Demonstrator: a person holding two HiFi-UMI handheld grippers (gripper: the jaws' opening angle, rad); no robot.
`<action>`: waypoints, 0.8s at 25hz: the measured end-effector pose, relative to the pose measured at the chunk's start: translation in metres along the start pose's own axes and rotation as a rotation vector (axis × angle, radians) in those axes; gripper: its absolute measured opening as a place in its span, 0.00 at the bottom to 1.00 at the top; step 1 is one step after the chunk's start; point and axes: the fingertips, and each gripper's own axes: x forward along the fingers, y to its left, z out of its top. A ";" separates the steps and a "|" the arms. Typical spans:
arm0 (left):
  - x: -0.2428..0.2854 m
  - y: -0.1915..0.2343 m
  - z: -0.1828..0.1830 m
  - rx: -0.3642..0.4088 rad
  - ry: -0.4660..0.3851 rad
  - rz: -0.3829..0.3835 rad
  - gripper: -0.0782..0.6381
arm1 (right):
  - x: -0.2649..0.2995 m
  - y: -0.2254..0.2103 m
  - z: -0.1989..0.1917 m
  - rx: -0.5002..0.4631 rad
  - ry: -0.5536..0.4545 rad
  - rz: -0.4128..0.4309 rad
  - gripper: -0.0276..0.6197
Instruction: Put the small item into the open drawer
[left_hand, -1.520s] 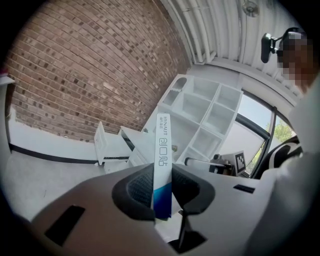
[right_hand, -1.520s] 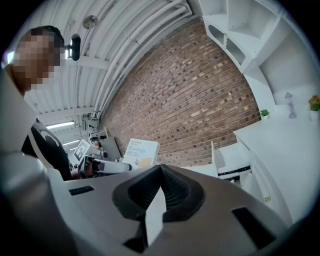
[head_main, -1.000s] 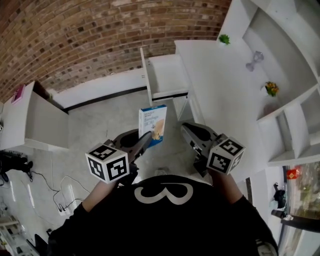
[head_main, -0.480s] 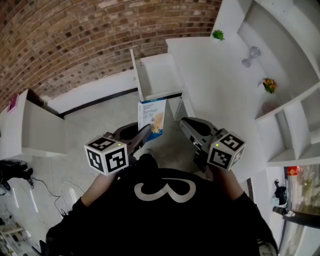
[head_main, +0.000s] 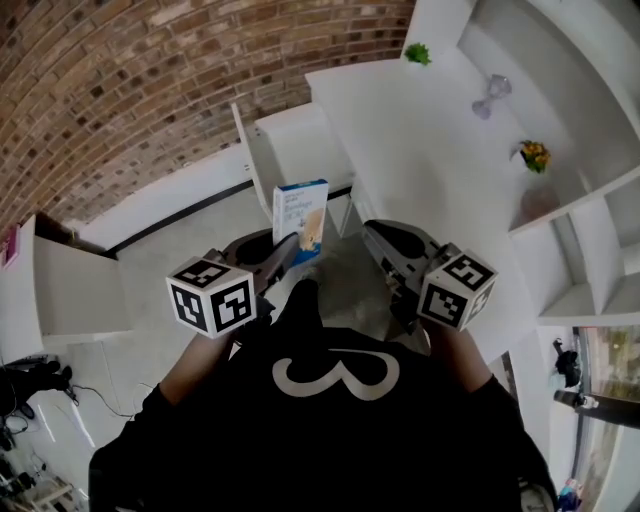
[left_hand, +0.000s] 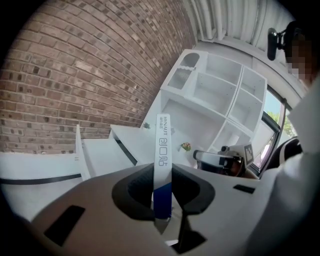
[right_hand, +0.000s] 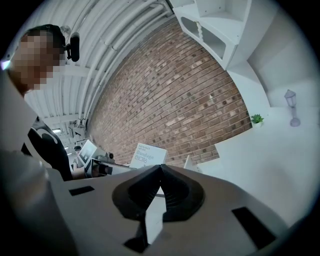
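"HYNAUT" is printed on the box (left_hand: 162, 145) edge above the fingers (left_hand: 140, 187) of the left gripper (left_hand: 163, 172), "Bandage" on its face; a "3"-like figure is shown on the shirt (head_main: 330, 440).

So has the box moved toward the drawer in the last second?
Yes: the box, held in the left gripper, has come nearer the open drawer; its top now overlaps the drawer's front.

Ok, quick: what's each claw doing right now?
Left claw: closed on the bandage box, gripping its lower end.
Right claw: closed, nothing between its jaws.
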 end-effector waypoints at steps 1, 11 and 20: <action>0.007 0.005 0.005 0.002 0.007 -0.012 0.22 | 0.004 -0.006 0.003 0.006 -0.002 -0.013 0.06; 0.075 0.082 0.053 0.081 0.113 -0.031 0.22 | 0.051 -0.070 0.039 0.061 -0.023 -0.125 0.06; 0.138 0.146 0.061 0.282 0.281 -0.036 0.22 | 0.091 -0.125 0.054 0.107 -0.026 -0.201 0.06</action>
